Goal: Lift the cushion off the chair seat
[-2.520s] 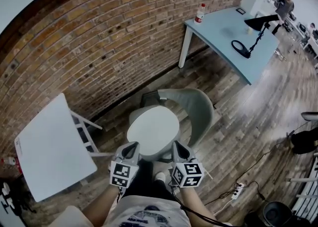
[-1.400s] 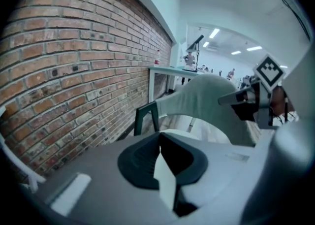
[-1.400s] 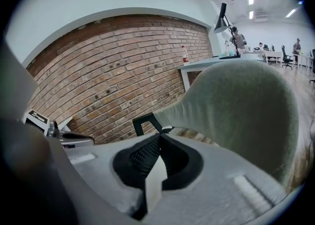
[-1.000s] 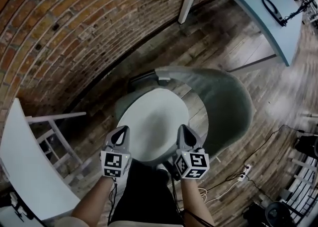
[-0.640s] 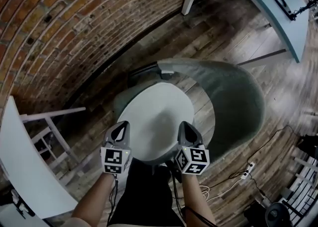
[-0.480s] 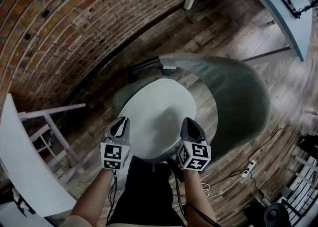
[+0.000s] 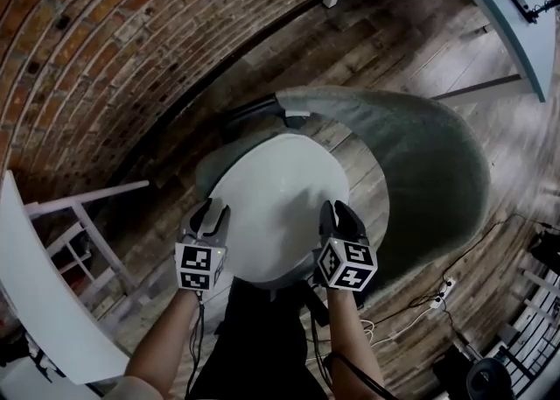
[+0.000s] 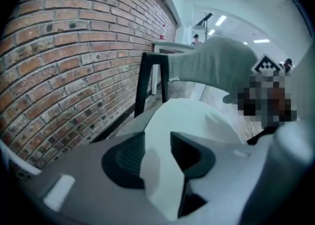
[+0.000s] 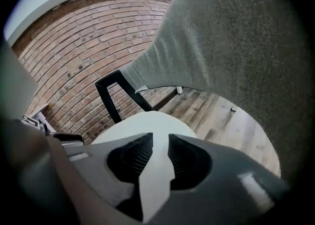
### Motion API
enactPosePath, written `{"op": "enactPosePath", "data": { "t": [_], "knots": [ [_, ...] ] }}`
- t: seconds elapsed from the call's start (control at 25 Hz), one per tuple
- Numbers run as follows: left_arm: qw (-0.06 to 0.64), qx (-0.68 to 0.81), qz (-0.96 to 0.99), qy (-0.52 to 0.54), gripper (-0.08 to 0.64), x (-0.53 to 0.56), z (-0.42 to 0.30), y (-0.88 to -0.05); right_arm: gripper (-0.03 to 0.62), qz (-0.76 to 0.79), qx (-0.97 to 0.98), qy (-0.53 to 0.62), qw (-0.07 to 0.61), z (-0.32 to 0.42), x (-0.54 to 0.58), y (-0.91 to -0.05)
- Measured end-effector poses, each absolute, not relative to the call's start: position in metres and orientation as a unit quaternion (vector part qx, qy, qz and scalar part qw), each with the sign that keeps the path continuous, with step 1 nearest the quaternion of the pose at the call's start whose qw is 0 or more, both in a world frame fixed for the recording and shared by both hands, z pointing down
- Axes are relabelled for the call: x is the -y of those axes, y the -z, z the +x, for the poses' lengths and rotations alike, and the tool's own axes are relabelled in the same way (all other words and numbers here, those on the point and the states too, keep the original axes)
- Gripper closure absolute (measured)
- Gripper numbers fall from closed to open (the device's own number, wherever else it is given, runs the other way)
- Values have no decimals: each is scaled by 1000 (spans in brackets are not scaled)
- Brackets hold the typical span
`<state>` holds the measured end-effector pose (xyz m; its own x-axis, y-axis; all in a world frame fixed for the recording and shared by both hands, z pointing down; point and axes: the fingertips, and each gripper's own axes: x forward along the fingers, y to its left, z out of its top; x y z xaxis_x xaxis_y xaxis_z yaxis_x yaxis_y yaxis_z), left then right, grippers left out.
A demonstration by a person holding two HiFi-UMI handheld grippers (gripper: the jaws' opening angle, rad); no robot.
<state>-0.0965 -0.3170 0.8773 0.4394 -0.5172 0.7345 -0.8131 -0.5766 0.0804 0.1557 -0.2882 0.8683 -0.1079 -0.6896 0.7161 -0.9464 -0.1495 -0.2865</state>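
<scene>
While we read each gripper view, the cushion edge stands between spreading jaws | head view alone shows left tool and right tool together | we count two tools, one cushion, lying on one chair seat

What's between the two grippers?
Head view: only the white cushion spans from left gripper to right gripper. Both jaws are opening, its edge between them.
</scene>
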Motion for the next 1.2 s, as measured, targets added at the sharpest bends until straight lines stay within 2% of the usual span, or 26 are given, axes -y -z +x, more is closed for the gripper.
{"op": "enactPosePath", "data": {
  "t": [0.12, 0.44, 0.6, 0.76, 1.2],
  "knots": [
    [232, 422, 807, -342, 378, 321, -102, -891, 462, 644, 621, -417, 160, 158, 287, -883],
    [259, 430, 787, -358, 288, 322, -108, -912, 253, 640, 594, -455, 173, 169, 279, -914],
    [274, 435, 780, -357, 242, 324, -111, -920, 197, 643, 585, -460, 180, 173, 278, -924],
    [294, 434, 771, -362, 215, 320, -116, -929, 184, 645, 566, -483, 175, 175, 271, -939],
    [321, 410, 770, -369, 223, 317, -111, -940, 185, 620, 571, -512, 164, 166, 267, -953]
  ]
}}
